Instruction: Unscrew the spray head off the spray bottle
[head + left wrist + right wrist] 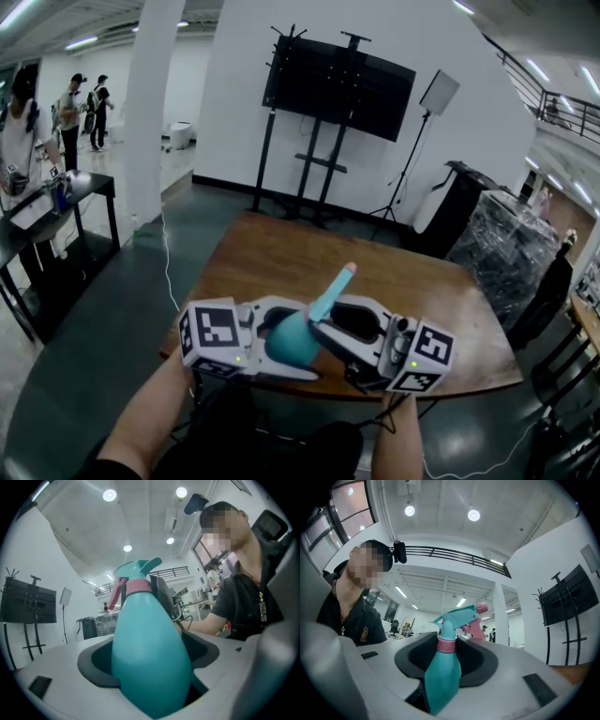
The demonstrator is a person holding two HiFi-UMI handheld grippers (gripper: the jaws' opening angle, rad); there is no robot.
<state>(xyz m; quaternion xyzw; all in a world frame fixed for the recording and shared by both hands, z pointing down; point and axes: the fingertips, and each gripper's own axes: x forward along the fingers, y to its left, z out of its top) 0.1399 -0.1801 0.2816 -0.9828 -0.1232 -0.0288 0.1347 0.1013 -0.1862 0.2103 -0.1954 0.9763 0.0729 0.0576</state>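
a teal plastic spray bottle [286,339] with a pear-shaped body is being held in the air just above the near edge of a brown wooden table [281,248], without touching the table. its round body is being clamped by the left gripper [295,342]. in the left gripper view the jaws are being pressed against both flanks of the body, and the hollow between them is being filled by teal plastic. the bottle is being tilted, with its neck being pointed up and towards the table's far right corner. the teal spray head [457,616], with a pink nozzle tip [482,608] and a pink trigger [472,629], is being carried above a pink collar [446,644] and is still screwed on. the right gripper [326,336] is being held over the table's near edge too, on the right, facing the left one. its jaws are being held wide on either side of the bottle's shoulder and collar. dark space is being left between the collar and each black lining, so nothing is being squeezed there. both grippers are being carried by bare forearms [141,422] at the table's near side. a black screen on a black stand [337,84] is being seen beyond the table's far edge.
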